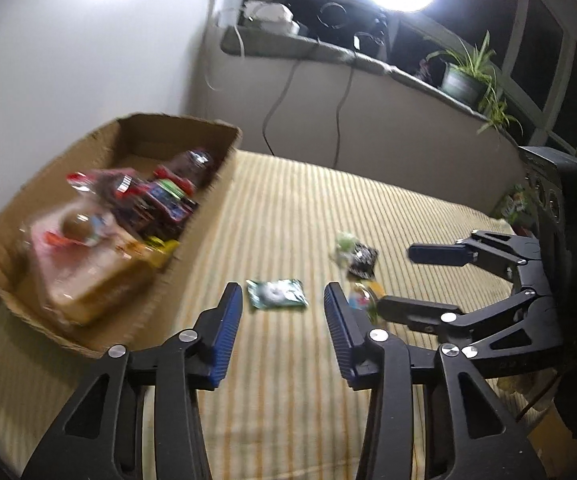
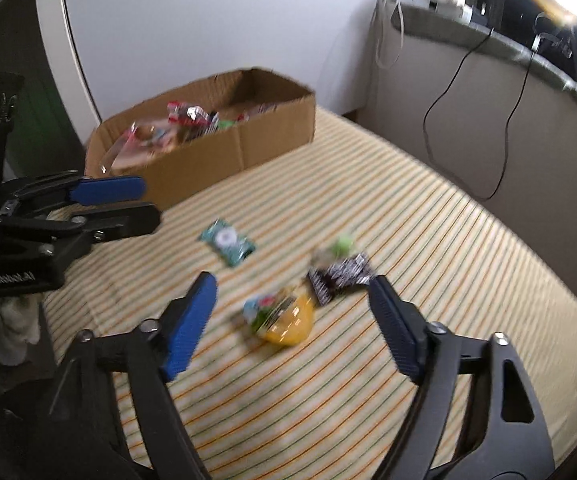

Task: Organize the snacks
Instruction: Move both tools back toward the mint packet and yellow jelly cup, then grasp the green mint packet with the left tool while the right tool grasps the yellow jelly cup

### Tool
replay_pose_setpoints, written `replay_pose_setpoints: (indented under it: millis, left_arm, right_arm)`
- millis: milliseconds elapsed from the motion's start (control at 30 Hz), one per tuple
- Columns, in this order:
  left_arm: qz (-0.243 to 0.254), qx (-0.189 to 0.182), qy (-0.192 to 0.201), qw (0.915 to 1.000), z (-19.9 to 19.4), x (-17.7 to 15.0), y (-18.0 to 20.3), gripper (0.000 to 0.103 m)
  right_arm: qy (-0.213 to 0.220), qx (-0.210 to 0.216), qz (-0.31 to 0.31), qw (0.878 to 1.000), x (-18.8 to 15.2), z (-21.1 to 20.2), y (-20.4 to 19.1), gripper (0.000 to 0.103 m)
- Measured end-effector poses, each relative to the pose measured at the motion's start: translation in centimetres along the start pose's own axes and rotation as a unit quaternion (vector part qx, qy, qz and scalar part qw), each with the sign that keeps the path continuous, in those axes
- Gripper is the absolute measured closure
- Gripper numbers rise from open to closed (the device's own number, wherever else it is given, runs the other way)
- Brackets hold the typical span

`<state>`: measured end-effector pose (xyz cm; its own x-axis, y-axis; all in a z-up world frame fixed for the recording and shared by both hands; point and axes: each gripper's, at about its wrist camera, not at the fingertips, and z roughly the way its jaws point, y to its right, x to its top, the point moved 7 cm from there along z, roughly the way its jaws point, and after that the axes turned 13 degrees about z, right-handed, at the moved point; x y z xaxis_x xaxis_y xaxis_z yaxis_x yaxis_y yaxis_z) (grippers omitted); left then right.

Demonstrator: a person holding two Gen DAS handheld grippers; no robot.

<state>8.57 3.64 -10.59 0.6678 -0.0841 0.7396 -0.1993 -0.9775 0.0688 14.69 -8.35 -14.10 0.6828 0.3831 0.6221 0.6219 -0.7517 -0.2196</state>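
Cardboard box (image 2: 192, 148) holds gathered snacks; both unclenched, empty grippers aim at leftovers: left gripper (image 1: 283, 296) toward green packet (image 1: 276, 294), right gripper (image 2: 292, 292) toward yellow cup (image 2: 288, 320).

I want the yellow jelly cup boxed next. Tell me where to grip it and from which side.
Judging by its pose, take the yellow jelly cup across its rounded yellow body, coming down from above and in front, where the open right gripper already frames it. It lies tipped on the striped cloth, and the dark wrapper crowds its far right side, so keep the fingers off that.
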Motion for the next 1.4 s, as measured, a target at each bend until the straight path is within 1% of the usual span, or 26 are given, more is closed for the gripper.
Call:
replay_pose_setpoints:
  millis: [67,133,200,400,500,700,733,800,967,1033,1067,1200,1333,1367,1400]
  left_arm:
    - [0.002,-0.008,-0.007,0.9999,0.6,-0.2,0.5,0.063]
    - [0.001,-0.011,-0.015,0.9998,1.3,-0.4,0.7,0.063]
    - [-0.001,-0.017,-0.022,0.9996,1.8,-0.6,0.9,0.063]
    - [0.01,-0.015,-0.041,0.999,3.5,-0.6,1.4,0.063]
    - [0.018,0.001,-0.047,0.9987,4.3,-0.3,1.3,0.063]
    - [0.03,0.021,-0.063,0.9973,5.8,-0.4,1.3,0.062]
    - [0.029,0.024,-0.067,0.9971,6.1,-0.5,1.1,0.062]
    - [0.026,0.023,-0.07,0.997,6.3,-0.6,0.9,0.062]
    - [0.023,0.017,-0.071,0.9971,6.7,-0.5,0.8,0.062]
    - [0.019,0.013,-0.07,0.9973,6.6,-0.6,0.6,0.064]
    - [0.017,0.013,-0.07,0.9973,6.5,-0.6,0.5,0.069]
    - [0.012,0.007,-0.07,0.9975,6.5,-0.6,0.4,0.075]
    - [0.022,0.009,-0.07,0.9973,6.3,-0.8,0.8,0.077]
    - [0.022,0.012,-0.07,0.9972,6.2,-0.9,0.9,0.079]
    - [0.023,0.013,-0.07,0.9972,6.2,-0.9,0.9,0.086]
  right_arm:
    - [-0.012,0.006,0.006,1.0,-0.5,0.6,0.1,0.032]
    - [-0.022,0.012,0.013,1.0,-1.0,1.2,0.2,0.039]
    - [-0.034,0.02,0.022,0.999,-1.5,1.8,0.3,0.044]
    - [-0.045,0.025,0.034,0.998,-2.1,2.7,0.7,0.046]
    - [-0.047,0.026,0.036,0.998,-2.0,2.9,0.7,0.049]
    - [-0.05,0.028,0.031,0.998,-2.1,3.2,0.5,0.05]
    - [-0.051,0.028,0.032,0.998,-2.1,3.3,0.5,0.052]
    - [-0.054,0.026,0.033,0.998,-2.2,3.5,0.5,0.055]
    - [-0.054,0.031,0.036,0.997,-2.1,3.5,0.7,0.056]
    - [-0.054,0.032,0.036,0.997,-2.2,3.5,0.7,0.056]
    - [-0.054,0.032,0.036,0.997,-2.2,3.5,0.7,0.056]
    - [-0.054,0.032,0.036,0.997,-2.2,3.3,0.8,0.057]
    - [-0.054,0.032,0.036,0.997,-2.2,3.3,0.7,0.058]
    - [-0.054,0.031,0.035,0.997,-2.3,3.3,0.7,0.058]
    - [-0.053,0.03,0.035,0.997,-2.3,3.3,0.7,0.058]
